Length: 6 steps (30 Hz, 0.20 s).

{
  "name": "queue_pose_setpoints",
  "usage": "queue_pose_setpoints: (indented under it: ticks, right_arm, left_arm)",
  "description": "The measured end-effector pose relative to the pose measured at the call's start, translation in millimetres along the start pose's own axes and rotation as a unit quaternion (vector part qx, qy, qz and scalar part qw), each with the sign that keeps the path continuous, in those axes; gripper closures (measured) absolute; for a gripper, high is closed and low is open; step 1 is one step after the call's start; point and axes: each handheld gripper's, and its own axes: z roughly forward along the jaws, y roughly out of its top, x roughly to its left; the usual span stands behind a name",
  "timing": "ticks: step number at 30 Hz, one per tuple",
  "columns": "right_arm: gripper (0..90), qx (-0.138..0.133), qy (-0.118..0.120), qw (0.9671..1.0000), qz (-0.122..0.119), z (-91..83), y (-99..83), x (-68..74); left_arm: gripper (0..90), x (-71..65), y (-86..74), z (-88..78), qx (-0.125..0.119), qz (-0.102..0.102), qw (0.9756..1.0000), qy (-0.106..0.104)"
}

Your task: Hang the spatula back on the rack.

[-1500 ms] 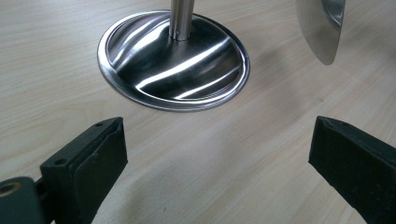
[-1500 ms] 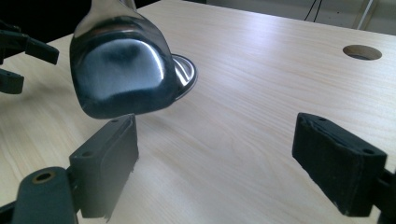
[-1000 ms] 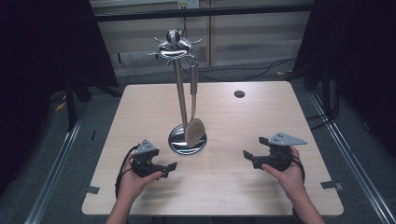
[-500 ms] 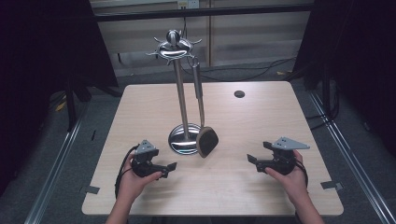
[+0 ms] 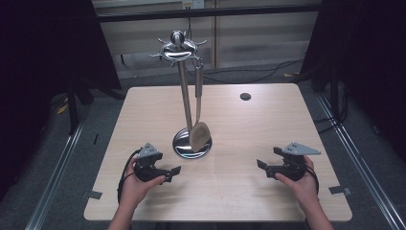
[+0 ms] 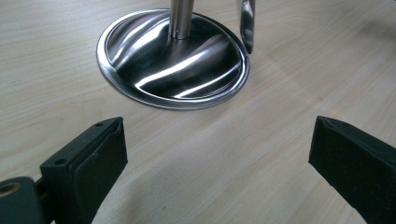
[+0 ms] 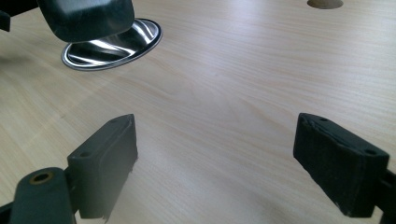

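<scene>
the spatula (image 5: 199,120) hangs from the stand (image 5: 184,91) near the middle of the worktop (image 5: 268,129), its long axis close to vertical, handle up at 12 o'clock and blade down at 6 over the base's right edge. in both gripper views it is cut off at the top edge. the left gripper (image 5: 167,173) and right gripper (image 5: 265,167) rest on the worktop at 7 and 5 o'clock of the stand, fingers spread apart, empty.
</scene>
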Motion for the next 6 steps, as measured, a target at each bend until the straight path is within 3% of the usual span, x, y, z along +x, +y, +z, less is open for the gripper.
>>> queue_pose_setpoints:
  ticks: [6]
  right_arm:
    - [13.6,-0.002,0.007,0.9999,-0.009,0.3,0.2,2.3]
  left_arm:
    - [4.1,0.7,0.2,-0.2,-0.004,-0.002,1.0000,-0.003]
